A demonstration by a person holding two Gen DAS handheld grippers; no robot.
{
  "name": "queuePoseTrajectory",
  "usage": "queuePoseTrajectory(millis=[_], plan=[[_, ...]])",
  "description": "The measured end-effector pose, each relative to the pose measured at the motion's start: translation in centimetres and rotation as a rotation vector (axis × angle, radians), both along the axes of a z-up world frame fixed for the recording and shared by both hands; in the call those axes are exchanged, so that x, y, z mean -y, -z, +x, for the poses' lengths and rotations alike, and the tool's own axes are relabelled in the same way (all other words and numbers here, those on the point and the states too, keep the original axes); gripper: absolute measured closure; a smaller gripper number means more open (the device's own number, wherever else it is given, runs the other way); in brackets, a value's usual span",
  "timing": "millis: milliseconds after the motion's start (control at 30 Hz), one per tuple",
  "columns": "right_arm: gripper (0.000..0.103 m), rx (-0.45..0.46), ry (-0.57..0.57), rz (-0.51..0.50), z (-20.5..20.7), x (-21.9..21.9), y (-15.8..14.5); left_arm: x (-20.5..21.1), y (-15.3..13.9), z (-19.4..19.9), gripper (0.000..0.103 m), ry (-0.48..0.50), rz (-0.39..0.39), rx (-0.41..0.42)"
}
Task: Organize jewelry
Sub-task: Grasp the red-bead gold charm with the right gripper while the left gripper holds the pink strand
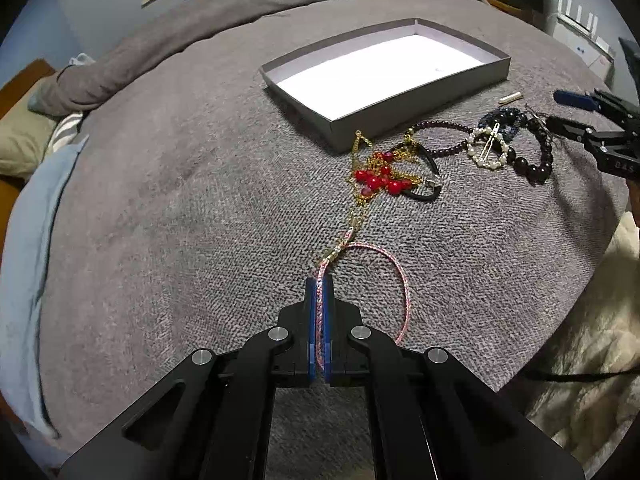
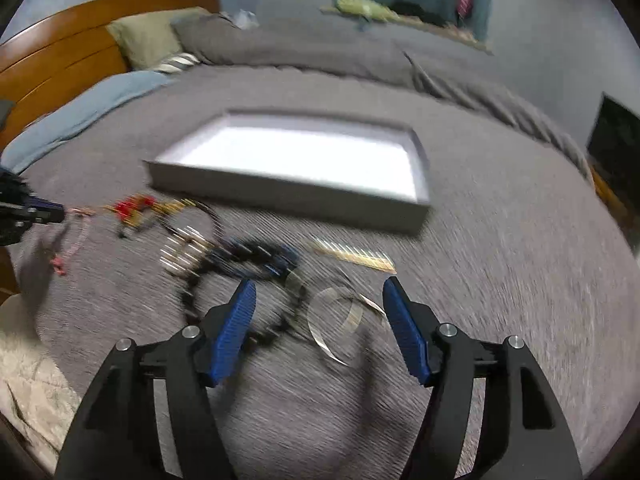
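My left gripper (image 1: 319,284) is shut on a pink cord bracelet (image 1: 394,276) that loops over the grey blanket. Beyond it lie a red-bead gold chain necklace (image 1: 378,178), a black cord bracelet (image 1: 430,184), a dark purple bead bracelet (image 1: 440,126), a pearl ring clip (image 1: 490,148) and a black bead bracelet (image 1: 538,160). The shallow grey box (image 1: 420,98) with a white floor sits behind them. My right gripper (image 2: 320,298) is open above a silver bangle (image 2: 336,320) in a blurred view, next to the black bead bracelet (image 2: 240,256). It also shows in the left wrist view (image 1: 560,110).
A gold bar clip (image 2: 354,256) lies near the box (image 2: 288,196). Pillows (image 2: 148,36) and a wooden headboard (image 2: 60,52) are at the bed's far left. A cream quilt (image 1: 592,340) lies at the right edge.
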State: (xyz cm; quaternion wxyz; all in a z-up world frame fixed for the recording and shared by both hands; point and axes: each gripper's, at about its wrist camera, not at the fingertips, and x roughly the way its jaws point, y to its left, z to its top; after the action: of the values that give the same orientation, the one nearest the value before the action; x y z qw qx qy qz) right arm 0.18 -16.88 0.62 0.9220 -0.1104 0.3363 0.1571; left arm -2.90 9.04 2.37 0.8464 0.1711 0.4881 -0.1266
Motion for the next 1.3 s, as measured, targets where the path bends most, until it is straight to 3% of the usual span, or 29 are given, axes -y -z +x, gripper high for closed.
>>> queuePoseTrajectory(millis=[67, 233, 300, 367, 533, 600, 767, 1000, 1233, 1300], plan=[[0.037, 0.027, -0.051, 0.024, -0.4, -1.6, -1.0, -0.4, 0.2, -0.1, 0.099, -0.002, -0.007, -0.002], [0.042, -0.008, -0.265, 0.099, -0.4, -8.0, -2.3, -1.7, 0.5, -0.2, 0.099, -0.023, -0.026, -0.004], [0.057, -0.032, -0.34, 0.089, -0.1, -10.9, -1.8, -2.3, 0.6, -0.3, 0.099, -0.026, -0.043, -0.008], [0.065, -0.079, -0.372, 0.098, 0.4, -12.8, -1.3, -2.6, 0.7, -0.4, 0.099, -0.02, -0.057, -0.011], [0.067, -0.162, -0.435, 0.117, 1.9, -16.9, 0.4, -2.7, 0.9, -0.6, 0.099, 0.001, -0.075, -0.004], [0.077, -0.195, -0.438, 0.126, 2.5, -17.8, 0.8, -3.0, 1.0, -0.4, 0.099, 0.0, -0.081, -0.003], [0.078, -0.179, -0.437, 0.077, 3.3, -19.3, 1.2, -3.6, 1.2, -0.2, 0.099, 0.004, -0.105, -0.008], [0.078, -0.108, -0.516, -0.127, 2.2, -21.1, 2.4, -4.0, 1.1, 0.2, 0.099, 0.008, -0.13, -0.001], [0.079, -0.026, -0.566, -0.225, 1.8, -22.5, 3.2, -4.0, 1.2, 0.6, 0.099, 0.008, -0.136, -0.003], [0.103, -0.033, -0.601, -0.214, 1.8, -22.6, 3.6, -4.2, 1.3, 0.8, 0.099, 0.005, -0.14, -0.006]])
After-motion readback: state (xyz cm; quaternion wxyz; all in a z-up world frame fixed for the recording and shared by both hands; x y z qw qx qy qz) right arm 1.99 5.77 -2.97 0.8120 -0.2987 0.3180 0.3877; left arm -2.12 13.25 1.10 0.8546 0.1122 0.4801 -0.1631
